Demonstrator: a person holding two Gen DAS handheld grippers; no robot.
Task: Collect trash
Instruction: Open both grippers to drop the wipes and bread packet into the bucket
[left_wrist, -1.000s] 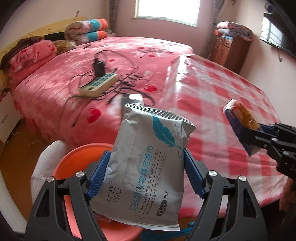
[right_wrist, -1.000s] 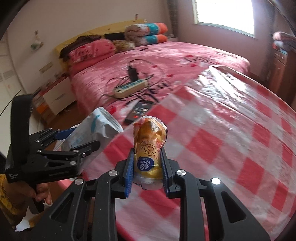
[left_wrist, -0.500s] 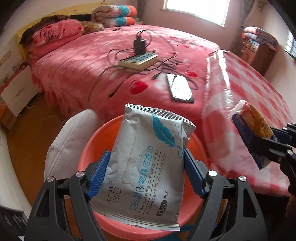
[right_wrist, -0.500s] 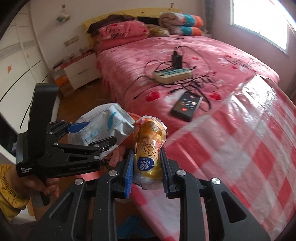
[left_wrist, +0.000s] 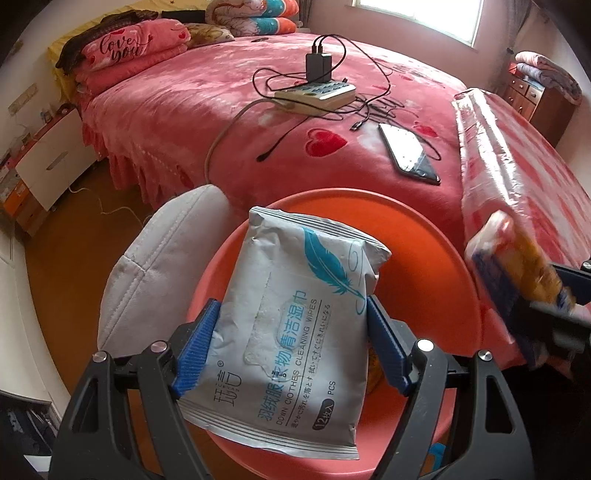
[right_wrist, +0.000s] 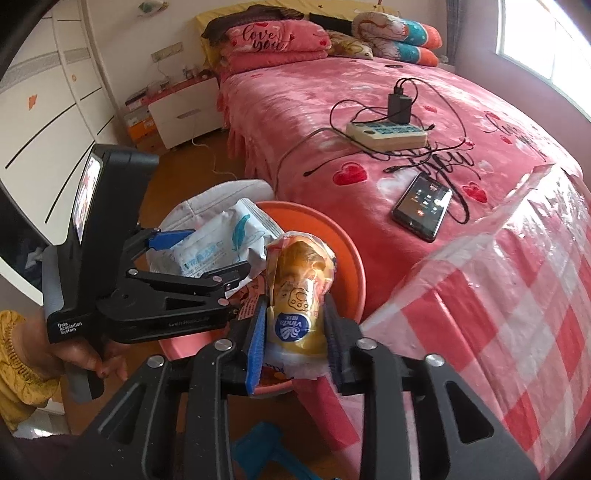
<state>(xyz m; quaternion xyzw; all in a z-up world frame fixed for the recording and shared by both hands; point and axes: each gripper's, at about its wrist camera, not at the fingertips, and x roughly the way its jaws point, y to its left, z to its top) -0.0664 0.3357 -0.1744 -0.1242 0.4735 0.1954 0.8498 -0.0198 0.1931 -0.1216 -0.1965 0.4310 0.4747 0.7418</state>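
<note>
Opening around the orange tissue packet (right_wrist: 300, 317), right gripper (right_wrist: 295, 345) pads (right_wrist: 255, 347) possibly no longer pressing. Clamped across the wet-wipes pack (left_wrist: 291, 325) in the left gripper (left_wrist: 291, 345). Carried off the checked tablecloth (right_wrist: 517, 314) within the last second, both now hung above the orange basin (left_wrist: 458, 266); drop imminent.

Pink bed (left_wrist: 184, 110) carrying a power strip (left_wrist: 317, 96) with tangled cables, a dark phone (left_wrist: 408, 153) nearer, pillows (left_wrist: 125, 55) far left. Checked-cloth counter (right_wrist: 517, 314) right, wooden floor (left_wrist: 74, 229) left.
</note>
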